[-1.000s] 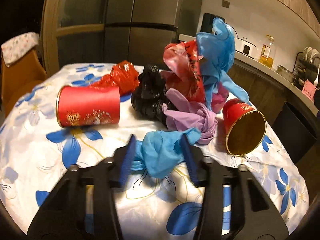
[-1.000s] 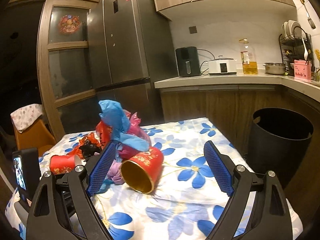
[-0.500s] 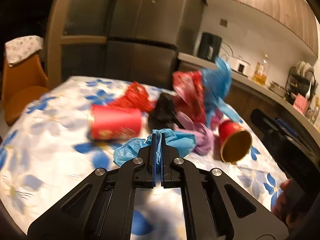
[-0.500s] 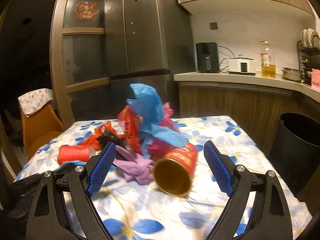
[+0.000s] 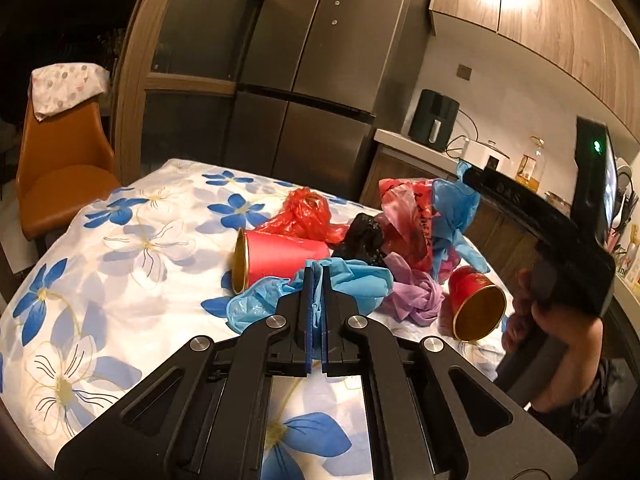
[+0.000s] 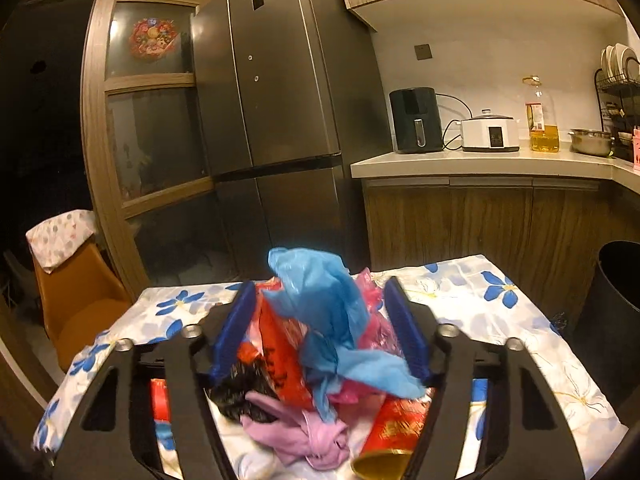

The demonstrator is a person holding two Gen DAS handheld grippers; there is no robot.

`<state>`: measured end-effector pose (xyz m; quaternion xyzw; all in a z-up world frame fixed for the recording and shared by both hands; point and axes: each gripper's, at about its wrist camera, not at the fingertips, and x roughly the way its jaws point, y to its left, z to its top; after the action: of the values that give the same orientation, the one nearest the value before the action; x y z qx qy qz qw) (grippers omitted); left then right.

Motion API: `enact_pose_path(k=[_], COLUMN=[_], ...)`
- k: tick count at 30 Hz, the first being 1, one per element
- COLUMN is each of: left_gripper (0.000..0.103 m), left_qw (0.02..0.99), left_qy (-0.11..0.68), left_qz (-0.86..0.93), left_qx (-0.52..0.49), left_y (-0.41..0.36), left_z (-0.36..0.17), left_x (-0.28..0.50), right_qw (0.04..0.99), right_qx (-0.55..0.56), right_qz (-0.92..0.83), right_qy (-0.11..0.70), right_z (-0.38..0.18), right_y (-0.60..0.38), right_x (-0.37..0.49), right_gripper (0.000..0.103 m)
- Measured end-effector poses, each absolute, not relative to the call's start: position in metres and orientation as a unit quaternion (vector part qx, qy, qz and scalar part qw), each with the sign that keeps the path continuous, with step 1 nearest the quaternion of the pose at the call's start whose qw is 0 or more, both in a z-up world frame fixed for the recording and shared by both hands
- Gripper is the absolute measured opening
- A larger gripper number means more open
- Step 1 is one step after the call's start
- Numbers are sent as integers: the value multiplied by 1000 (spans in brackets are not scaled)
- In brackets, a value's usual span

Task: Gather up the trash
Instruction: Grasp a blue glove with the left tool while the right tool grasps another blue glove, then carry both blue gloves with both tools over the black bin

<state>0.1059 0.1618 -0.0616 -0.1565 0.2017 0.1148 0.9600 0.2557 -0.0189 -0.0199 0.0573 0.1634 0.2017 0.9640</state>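
A pile of trash lies on the floral tablecloth (image 5: 132,240). My left gripper (image 5: 316,276) is shut on a blue plastic bag (image 5: 352,280) and holds it above the cloth. Behind it lie a red cup on its side (image 5: 280,260), a red bag (image 5: 304,216), a black bag (image 5: 364,236), a purple bag (image 5: 412,292) and a second red cup (image 5: 476,304). My right gripper (image 6: 320,320) is open, its fingers either side of a tall blue bag (image 6: 320,292) and red and pink bags (image 6: 280,352). The purple bag also shows in the right wrist view (image 6: 308,436).
A black trash bin (image 6: 612,312) stands on the floor right of the table. An orange chair (image 5: 60,176) stands at the table's far left. A fridge (image 6: 280,100) and a kitchen counter (image 6: 480,160) with appliances are behind.
My left gripper closed on the blue bag and lifted it off the cloth. My right gripper moved left and forward over the pile, and its fingers now flank the tall blue bag.
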Motion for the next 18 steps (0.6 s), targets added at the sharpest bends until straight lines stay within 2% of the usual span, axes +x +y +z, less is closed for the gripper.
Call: enact_pose_path(k=[1, 3, 5, 9, 18], left_gripper=[1, 1, 1, 1, 1], left_qw=[960, 959, 959, 960, 965], left_qy=[202, 204, 205, 202, 194], left_qz=[115, 115, 117, 116, 106], left_qx=[-157, -157, -158, -155, -143], left_y=[162, 164, 165, 163, 143], left_z=[-62, -63, -63, -60, -48], left_x=[107, 107, 108, 110, 116], right_qw=[964, 961, 959, 961, 960], right_qx=[57, 51, 49, 50, 77], right_qz=[201, 202, 207, 210, 233], right_qy=[166, 180, 188, 175, 132], right_z=[-20, -24, -27, -26, 9], right_y=[-18, -14, -15, -24, -67], right_x=[258, 264, 266, 255, 231], right_gripper=[49, 23, 7, 3, 3])
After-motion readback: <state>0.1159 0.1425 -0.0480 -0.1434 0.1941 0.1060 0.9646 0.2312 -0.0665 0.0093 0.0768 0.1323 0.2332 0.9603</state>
